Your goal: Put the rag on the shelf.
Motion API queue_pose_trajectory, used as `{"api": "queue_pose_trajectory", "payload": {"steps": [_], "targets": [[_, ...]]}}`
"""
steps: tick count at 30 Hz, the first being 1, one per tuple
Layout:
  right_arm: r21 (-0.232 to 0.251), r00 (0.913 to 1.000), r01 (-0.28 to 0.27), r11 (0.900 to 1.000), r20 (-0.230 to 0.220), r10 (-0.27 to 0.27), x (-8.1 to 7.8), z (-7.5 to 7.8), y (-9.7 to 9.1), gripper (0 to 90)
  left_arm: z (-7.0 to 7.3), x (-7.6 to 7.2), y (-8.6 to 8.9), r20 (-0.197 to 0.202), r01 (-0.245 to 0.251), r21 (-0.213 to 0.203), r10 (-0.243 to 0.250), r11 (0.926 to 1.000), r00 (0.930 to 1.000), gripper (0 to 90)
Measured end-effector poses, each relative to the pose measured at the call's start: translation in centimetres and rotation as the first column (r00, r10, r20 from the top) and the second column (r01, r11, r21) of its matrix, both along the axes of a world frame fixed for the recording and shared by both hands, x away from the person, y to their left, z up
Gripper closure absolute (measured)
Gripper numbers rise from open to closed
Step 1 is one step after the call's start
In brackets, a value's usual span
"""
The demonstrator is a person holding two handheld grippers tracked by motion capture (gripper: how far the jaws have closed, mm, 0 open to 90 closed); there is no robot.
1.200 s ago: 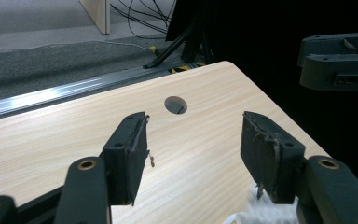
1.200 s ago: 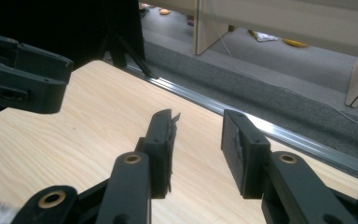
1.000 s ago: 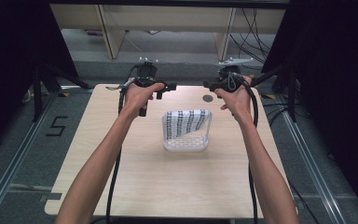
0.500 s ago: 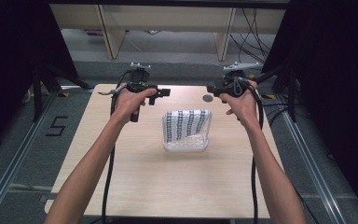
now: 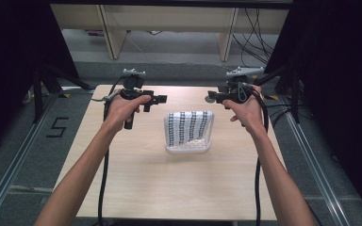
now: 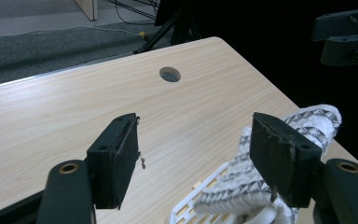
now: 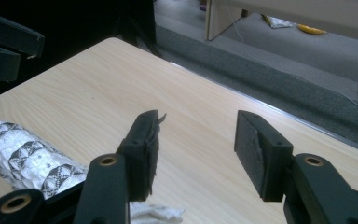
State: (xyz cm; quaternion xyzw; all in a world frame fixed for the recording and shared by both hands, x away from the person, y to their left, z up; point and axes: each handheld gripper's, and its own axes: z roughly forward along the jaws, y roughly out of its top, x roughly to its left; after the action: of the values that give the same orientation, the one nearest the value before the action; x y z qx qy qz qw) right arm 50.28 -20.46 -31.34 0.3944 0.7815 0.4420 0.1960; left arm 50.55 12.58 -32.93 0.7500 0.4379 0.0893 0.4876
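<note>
**Holding both grippers open and clear above the far side of the table**

Hovering over the far left of the table (image 5: 136, 188), the left gripper (image 5: 158, 100) is being held in the air by the person's left hand (image 5: 122, 107), its jaws pointing inward toward the middle. In the left gripper view the two black jaws are standing wide apart with nothing between them; this looks like a ready pose, not a grasp.

Sitting in the middle of the table is a white slatted basket (image 5: 188, 147), with a black-and-white patterned cloth (image 5: 188, 126) draped over it. It is lying apart from both grippers and nearer the person than they are, probably so either hand can reach it.

At the far right, the right gripper (image 5: 213, 97) is mirroring the left, held aloft by the right hand (image 5: 245, 109) and facing inward. Its jaws are likewise spread wide and gripping nothing, with bare tabletop showing between them.
</note>
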Motion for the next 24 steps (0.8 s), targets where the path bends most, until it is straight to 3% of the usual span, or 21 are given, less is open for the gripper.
{"api": "queue_pose_trajectory", "payload": {"steps": [6, 10, 11, 14, 15, 16, 17, 24], "targets": [[0.012, 1.0000, 0.007, 0.9999, -0.003, -0.007, -0.4, 0.0, -0.1, 50.1, 0.0, -0.7, 0.4, 0.006, 0.016, 0.019, -0.016, 0.9997, 0.9998, 32.5], [0.014, 0.9999, 0.009, 0.9999, 0.008, -0.009, -0.7, -0.1, -0.3, 49.5, -0.2, -1.1, 0.5, 0.010, 0.016, 0.005, -0.016, 0.9999, 0.9998, 32.4], [0.026, 0.9999, 0.009, 0.9996, -0.014, -0.008, -0.9, 0.0, -0.2, 48.9, -0.2, -1.2, 0.5, 0.010, 0.017, 0.006, -0.017, 0.9998, 0.9998, 32.4], [0.029, 0.9999, -0.011, 0.9995, 0.009, 0.011, -1.0, 0.0, -0.3, 48.2, -0.1, -1.6, 0.5, 0.020, 0.015, 0.010, -0.015, 0.9998, 0.9997, 32.3], [0.032, 1.0000, 0.001, 0.9995, -0.003, -0.001, -1.3, 0.2, -0.2, 47.6, -0.1, -1.7, 0.6, 0.018, 0.025, 0.008, -0.025, 0.9997, 0.9995, 32.3], [0.026, 0.9995, -0.020, 0.9995, 0.023, 0.019, -1.3, 0.1, -0.3, 46.5, 0.0, -1.9, 0.6, 0.020, 0.025, 0.006, -0.025, 0.9997, 0.9995, 32.3], [0.029, 1.0000, -0.006, 0.9995, 0.003, 0.006, -1.6, 0.3, -0.2, 45.4, 0.1, -2.1, 0.5, 0.022, 0.029, 0.007, -0.029, 0.9996, 0.9993, 32.3], [0.042, 0.9994, -0.033, 0.9986, 0.014, 0.032, -2.6, 0.6, -0.1, 41.6, 0.2, -3.4, 0.2, 0.021, 0.069, 0.007, -0.069, 0.9976, 0.9974, 31.0]]}}
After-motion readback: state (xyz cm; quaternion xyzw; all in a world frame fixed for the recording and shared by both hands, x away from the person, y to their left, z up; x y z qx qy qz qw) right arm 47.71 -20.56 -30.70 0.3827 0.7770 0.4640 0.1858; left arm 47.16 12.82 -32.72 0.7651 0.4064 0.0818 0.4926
